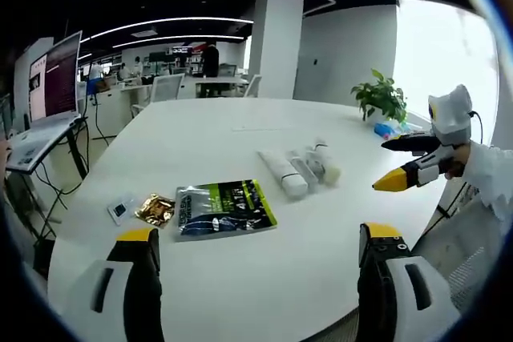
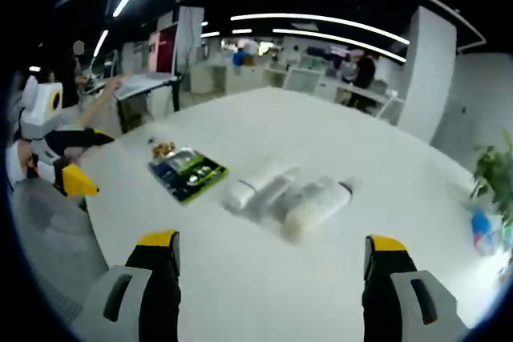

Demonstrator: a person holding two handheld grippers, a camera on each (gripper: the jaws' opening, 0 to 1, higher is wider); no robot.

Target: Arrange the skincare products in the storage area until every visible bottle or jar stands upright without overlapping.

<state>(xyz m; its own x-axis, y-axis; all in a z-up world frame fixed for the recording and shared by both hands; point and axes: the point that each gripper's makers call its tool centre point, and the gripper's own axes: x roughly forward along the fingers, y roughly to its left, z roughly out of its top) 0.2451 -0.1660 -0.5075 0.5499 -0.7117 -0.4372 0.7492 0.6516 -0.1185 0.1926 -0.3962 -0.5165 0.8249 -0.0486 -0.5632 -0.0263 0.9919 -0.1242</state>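
Three white skincare tubes and bottles (image 1: 300, 170) are seen lying flat, side by side, near the middle of the broad white bench (image 1: 240, 270), their long axes angled toward its far side. A flat green-and-black foil pouch (image 1: 223, 207) is laid just beside them. The left gripper (image 1: 260, 238) and right gripper (image 2: 272, 247) are held above the near edge, fingers spread wide and empty.

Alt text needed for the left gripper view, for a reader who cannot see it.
Several white skincare tubes lie flat on a large white table, beside a green-and-black pouch. The left gripper hangs open near the table edge; the right gripper enters from the right, above the table.
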